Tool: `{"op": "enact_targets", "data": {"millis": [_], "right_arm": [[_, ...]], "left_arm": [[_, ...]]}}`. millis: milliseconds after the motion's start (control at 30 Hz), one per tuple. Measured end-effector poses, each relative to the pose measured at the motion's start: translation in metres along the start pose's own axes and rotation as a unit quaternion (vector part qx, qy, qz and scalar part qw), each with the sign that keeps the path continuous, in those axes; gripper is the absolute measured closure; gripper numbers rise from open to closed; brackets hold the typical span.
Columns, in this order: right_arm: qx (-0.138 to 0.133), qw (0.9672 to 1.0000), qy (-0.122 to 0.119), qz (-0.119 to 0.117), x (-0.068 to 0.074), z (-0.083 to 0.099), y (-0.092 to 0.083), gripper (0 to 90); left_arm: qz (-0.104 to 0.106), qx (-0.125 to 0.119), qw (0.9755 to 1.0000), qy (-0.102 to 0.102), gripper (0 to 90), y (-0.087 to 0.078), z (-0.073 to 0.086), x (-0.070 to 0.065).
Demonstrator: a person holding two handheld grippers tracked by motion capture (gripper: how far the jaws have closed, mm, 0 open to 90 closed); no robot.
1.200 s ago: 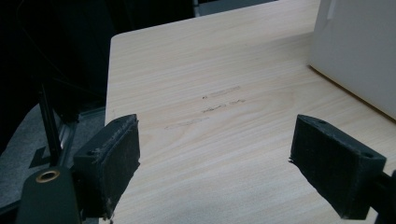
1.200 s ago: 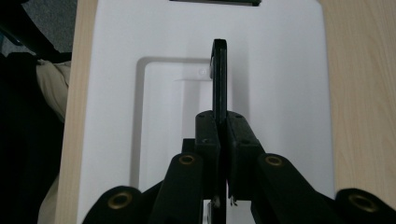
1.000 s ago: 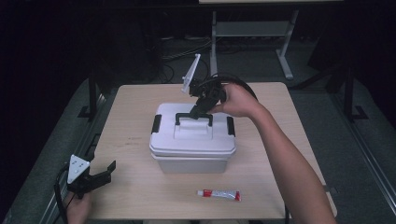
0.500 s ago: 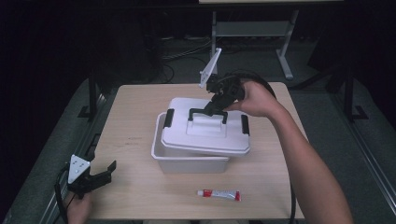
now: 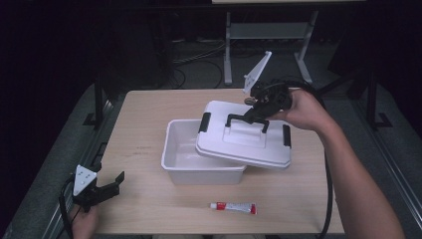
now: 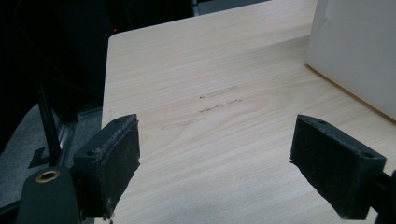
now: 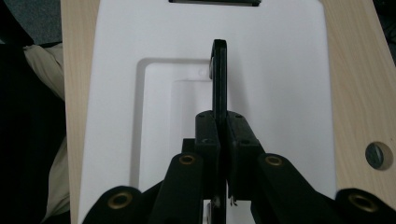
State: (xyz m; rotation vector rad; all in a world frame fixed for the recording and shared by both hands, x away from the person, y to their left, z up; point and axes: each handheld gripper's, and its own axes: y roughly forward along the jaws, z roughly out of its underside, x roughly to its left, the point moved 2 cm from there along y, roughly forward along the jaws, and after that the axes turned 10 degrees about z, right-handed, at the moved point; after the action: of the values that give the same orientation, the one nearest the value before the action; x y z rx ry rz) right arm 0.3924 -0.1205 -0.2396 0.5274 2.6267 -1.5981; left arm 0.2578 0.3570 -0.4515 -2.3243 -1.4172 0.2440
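Since a second ago the white lid (image 5: 244, 142), then seated flat on the white storage box (image 5: 191, 159), has come up and across to the right: the right gripper (image 5: 255, 113) has its fingers clenched on the lid's black handle (image 7: 219, 70) and holds the lid tilted above the box's right half, baring the interior. The left gripper (image 5: 105, 185) has stayed at the surface's (image 5: 149, 104) near left corner, fingers (image 6: 109, 161) released with nothing between them. The small white tube (image 5: 233, 207) with red ends carries print too small to read, and the lid hides the box's right end.
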Motion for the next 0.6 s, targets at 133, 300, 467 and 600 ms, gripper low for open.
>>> {"op": "enact_targets", "data": {"millis": [133, 300, 467, 600], "right_arm": [[0.002, 0.9999, 0.009, 0.010, -0.001, 0.015, -0.007, 84.7], [0.008, 0.9994, 0.030, 0.017, -0.002, 0.037, -0.016, 84.7], [0.011, 0.9986, 0.045, 0.026, -0.002, 0.058, -0.023, 84.7], [0.013, 0.9976, 0.059, 0.033, -0.002, 0.074, -0.028, 84.7]], "left_arm": [[0.000, 0.000, 1.0000, 0.001, 14.9, 0.001, 0.000, 0.000], [0.000, 0.002, 1.0000, 0.001, 14.9, 0.001, 0.000, -0.001], [0.000, 0.001, 1.0000, 0.001, 14.9, 0.001, 0.000, -0.001], [0.001, 0.001, 1.0000, 0.002, 15.0, 0.002, 0.000, -0.002]]}}
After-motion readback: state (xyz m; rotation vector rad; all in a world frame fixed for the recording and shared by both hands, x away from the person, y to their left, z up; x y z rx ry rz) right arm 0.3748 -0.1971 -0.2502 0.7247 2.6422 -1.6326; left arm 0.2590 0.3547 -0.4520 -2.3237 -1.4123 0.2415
